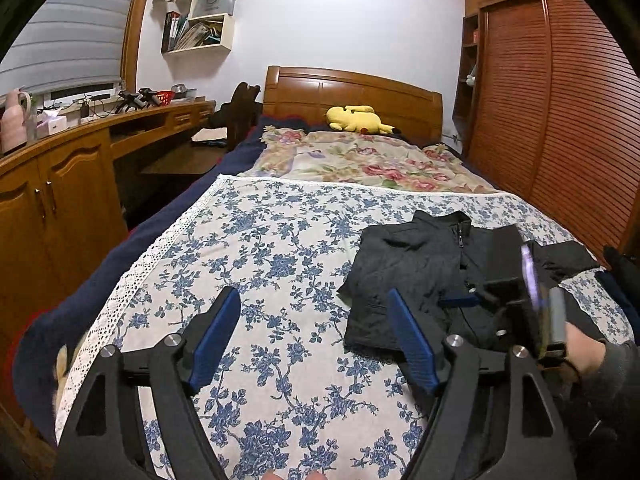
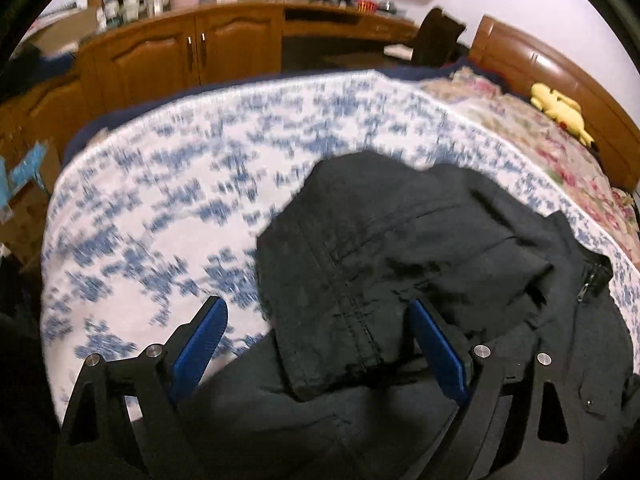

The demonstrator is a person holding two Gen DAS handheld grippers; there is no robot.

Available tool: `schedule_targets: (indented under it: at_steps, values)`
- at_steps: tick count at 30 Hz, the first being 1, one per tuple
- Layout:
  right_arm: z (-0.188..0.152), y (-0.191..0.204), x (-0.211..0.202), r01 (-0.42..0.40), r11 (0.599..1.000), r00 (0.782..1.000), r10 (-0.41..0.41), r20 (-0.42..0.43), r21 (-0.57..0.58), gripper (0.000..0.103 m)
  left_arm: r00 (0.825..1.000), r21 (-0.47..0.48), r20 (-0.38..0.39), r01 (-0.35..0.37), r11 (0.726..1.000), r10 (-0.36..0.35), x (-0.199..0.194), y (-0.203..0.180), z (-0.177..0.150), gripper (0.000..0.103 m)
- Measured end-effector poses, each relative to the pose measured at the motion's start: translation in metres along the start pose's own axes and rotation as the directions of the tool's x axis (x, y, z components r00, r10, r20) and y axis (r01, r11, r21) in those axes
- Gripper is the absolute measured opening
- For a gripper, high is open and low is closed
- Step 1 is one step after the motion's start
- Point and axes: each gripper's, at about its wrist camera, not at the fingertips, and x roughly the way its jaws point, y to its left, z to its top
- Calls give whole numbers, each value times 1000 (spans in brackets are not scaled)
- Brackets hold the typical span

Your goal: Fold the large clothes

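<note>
Nearest in the left wrist view, the left gripper (image 1: 316,336) is spread wide, its blue pads (image 1: 214,338) well apart and holding nothing, over the blue-flowered bedspread (image 1: 256,248). The black jacket (image 1: 416,272) lies to its right on that spread, just past the right-hand pad, partly folded with the collar and zipper pointing toward the headboard. The right gripper (image 1: 532,292) shows over the jacket's far right side, blurred, with a hand (image 1: 584,352) behind it.

In the right wrist view, the right gripper (image 2: 316,344) is also wide open and grips nothing. A folded flap of the jacket (image 2: 400,264) lies between its two pads (image 2: 438,352), the cloth's hem reaching back toward the gripper body, while more of the jacket spreads beneath and to the right. The bedspread (image 2: 168,184) is motion-blurred to the left.

Farther up the bed lies a pink-flowered quilt (image 1: 356,160), then a yellow plush toy (image 1: 356,119) against the wooden headboard (image 1: 352,88). A wooden desk (image 1: 120,128) runs along the left wall, with shelves (image 1: 204,12) above it, and a slatted wardrobe (image 1: 560,96) stands on the right.
</note>
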Motion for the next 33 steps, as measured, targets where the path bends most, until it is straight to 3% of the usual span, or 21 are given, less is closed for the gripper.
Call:
schedule_targets:
  at_steps: [4, 8, 11, 12, 13, 15, 18, 23, 27, 33]
  values:
    - [-2, -5, 30, 41, 999, 995, -44, -91, -25, 89, 1000, 7, -1, 7, 1000, -7, -2, 0, -4, 79]
    - [-5, -11, 45, 65, 997, 991, -69, -117, -41, 82, 1000, 12, -7, 10, 1000, -10, -2, -2, -8, 79]
    - [-4, -19, 45, 78, 996, 991, -82, -104, -42, 49, 1000, 10, -12, 10, 1000, -10, 0, -4, -10, 80]
    - [-4, -21, 43, 88, 995, 991, -92, -97, -45, 33, 1000, 8, -14, 12, 1000, -12, 0, -5, -10, 80]
    - [-3, -25, 41, 99, 994, 991, -103, -85, -50, 25, 1000, 7, -15, 15, 1000, -14, 1, -6, -10, 80]
    - [-2, -30, 32, 93, 995, 994, -95, -46, -36, 20, 999, 10, -19, 26, 1000, -25, 3, -10, -9, 80]
    - [0, -42, -1, 55, 998, 995, -56, 77, 12, 18, 999, 20, -13, 37, 999, -37, 3, -21, -7, 80]
    - [-7, -70, -74, 40, 994, 967, -65, 246, 106, 17, 998, 51, -9, 63, 997, -63, 8, -47, -2, 80]
    - [-22, -92, -120, 88, 981, 943, -138, 303, 171, 17, 996, 68, -14, 90, 994, -89, 12, -69, 0, 80]
    - [-54, -102, -153, 148, 956, 923, -225, 311, 254, 16, 992, 96, -22, 125, 987, -123, 14, -104, 0, 80]
